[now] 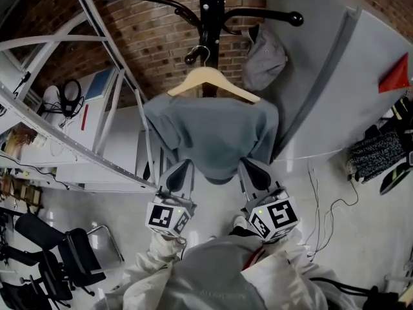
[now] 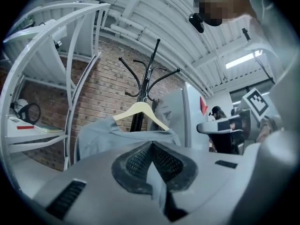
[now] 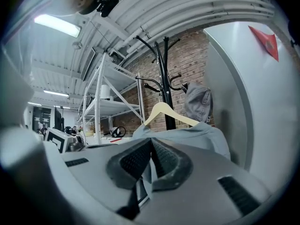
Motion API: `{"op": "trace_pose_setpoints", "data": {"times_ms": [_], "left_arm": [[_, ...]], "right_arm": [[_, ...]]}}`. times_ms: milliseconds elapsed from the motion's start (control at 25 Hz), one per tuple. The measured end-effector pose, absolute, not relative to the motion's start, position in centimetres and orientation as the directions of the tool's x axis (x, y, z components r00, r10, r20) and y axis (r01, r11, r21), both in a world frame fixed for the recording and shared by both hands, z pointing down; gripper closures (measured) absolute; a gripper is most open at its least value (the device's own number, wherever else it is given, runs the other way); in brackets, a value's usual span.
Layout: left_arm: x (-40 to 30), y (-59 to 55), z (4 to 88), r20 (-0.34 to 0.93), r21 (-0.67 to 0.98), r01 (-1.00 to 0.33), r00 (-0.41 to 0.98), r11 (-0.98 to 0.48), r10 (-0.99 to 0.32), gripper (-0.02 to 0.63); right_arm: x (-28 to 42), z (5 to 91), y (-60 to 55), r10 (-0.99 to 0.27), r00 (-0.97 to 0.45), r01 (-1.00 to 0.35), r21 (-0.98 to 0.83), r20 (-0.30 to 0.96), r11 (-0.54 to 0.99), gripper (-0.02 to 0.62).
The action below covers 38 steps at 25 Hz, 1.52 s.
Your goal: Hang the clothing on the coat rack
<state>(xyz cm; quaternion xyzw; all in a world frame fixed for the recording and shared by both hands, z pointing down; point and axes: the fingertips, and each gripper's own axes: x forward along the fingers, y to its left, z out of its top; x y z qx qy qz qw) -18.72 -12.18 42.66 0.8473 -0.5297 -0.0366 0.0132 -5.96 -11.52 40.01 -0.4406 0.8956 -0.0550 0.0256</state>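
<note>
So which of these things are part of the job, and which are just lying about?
Part of the job: shirt, hanger, coat rack, left gripper and right gripper, both shut on the shirt.

Just lying about: grey cap on the rack, shelves, headphones, chair, floor cables.

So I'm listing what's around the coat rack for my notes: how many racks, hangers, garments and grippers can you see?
coat rack: 1
wooden hanger: 1
garments: 2 (blue-grey shirt on the hanger, grey piece on a rack hook)
grippers: 2 (left gripper, right gripper, both clamped on the shirt)
Total: 6
</note>
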Motion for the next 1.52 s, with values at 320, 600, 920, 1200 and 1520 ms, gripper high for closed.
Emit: {"op": "trace_pose_setpoints", "data": {"times_ms": [320,600,920,1200,1520], "left_arm": [[-21.8,-7.2,44.6,-0.052,0.081,-0.879,0.467,-0.470,-0.883,0.598],[-21.9,-2.3,44.5,-0.056,0.093,-0.854,0.508,-0.511,-0.859,0.597],[-22.4,0.9,45.3,-0.030,0.099,-0.841,0.531,-0.531,-0.847,0.598],[-21.8,1.5,45.5,-0.012,0.109,-0.846,0.525,-0.523,-0.851,0.598],[-20.5,1.6,45.1,-0.012,0.093,-0.868,0.489,-0.488,-0.872,0.597]], "right_arm": [[-8.4,40.9,-6.7,-0.823,-0.567,-0.820,-0.118,0.029,0.560,0.571],[-9.3,41.8,-1.9,-0.857,-0.513,-0.855,-0.115,0.046,0.506,0.571],[-10.5,42.8,1.7,-0.860,-0.503,-0.864,-0.092,0.089,0.495,0.571],[-10.7,42.8,1.8,-0.841,-0.532,-0.847,-0.077,0.102,0.526,0.571],[-10.2,42.4,1.2,-0.812,-0.577,-0.817,-0.085,0.087,0.571,0.571]]}}
